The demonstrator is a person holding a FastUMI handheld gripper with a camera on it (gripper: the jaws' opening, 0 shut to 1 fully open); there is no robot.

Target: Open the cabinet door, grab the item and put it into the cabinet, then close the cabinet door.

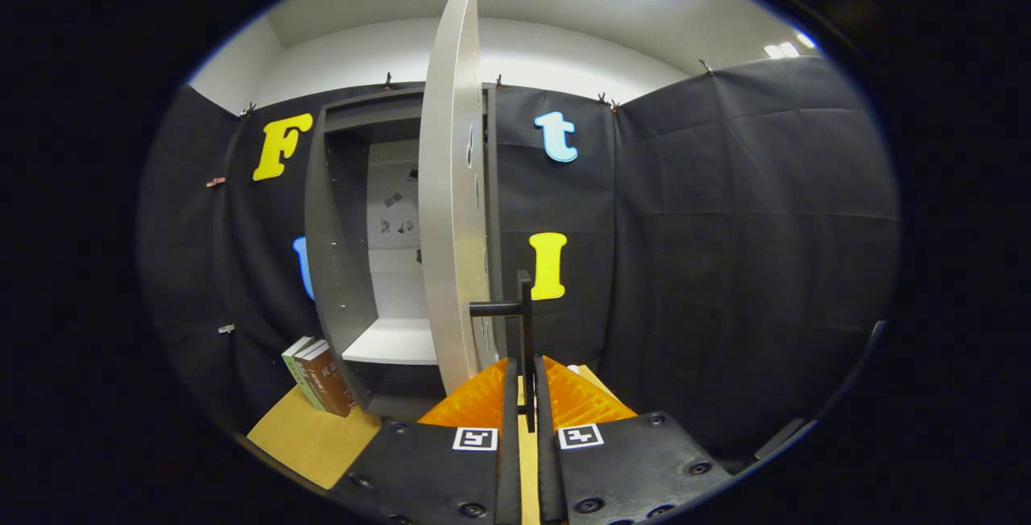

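The cabinet door (pixel 449 187) stands swung out, nearly edge-on, its dark bar handle (pixel 523 312) clamped between the tongs (pixel 525 396), whose fingers press on it from both sides. So the opening step looks all but done. Inside the cabinet (pixel 346 251) a pale shelf (pixel 395 341) lies bare. The books (pixel 318 376) lean against the cabinet's left foot on the tabletop (pixel 310 436). Next, I judge: release the handle, reach left for them.

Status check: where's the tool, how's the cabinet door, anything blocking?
Tool shut on door handle. Cabinet door swung open, shelf visible inside. Books standing left of cabinet, not in the way.
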